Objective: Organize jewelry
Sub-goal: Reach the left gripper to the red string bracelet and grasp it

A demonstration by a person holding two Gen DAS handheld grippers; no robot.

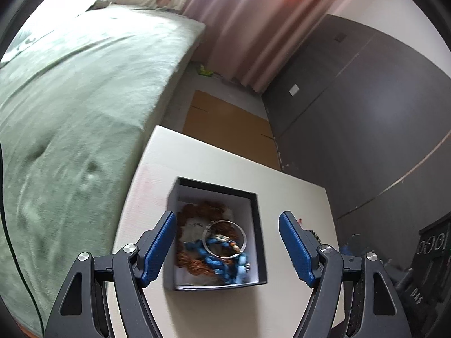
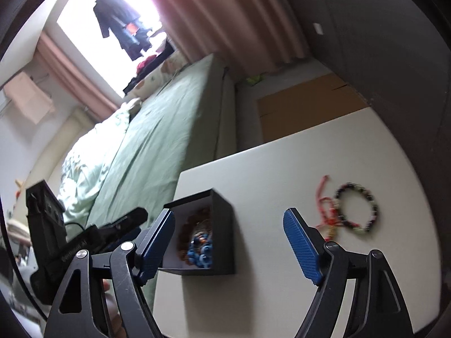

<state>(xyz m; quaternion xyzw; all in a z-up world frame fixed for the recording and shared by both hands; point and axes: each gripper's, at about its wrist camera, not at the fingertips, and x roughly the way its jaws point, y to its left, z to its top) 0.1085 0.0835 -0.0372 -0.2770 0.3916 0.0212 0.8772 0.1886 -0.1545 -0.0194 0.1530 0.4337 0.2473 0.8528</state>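
A small black box with a white lining stands on the white table. In it lie a brown bead bracelet, a blue bead bracelet and a silver bangle. My left gripper is open and empty, above the box. The box also shows in the right wrist view, with brown and blue beads inside. My right gripper is open and empty above the table. To its right lie a dark bead bracelet and a red string bracelet.
A bed with a green cover runs along the table's left side. Dark wardrobe doors stand to the right. Flat cardboard lies on the floor beyond the table. The left gripper's body shows at the left of the right wrist view.
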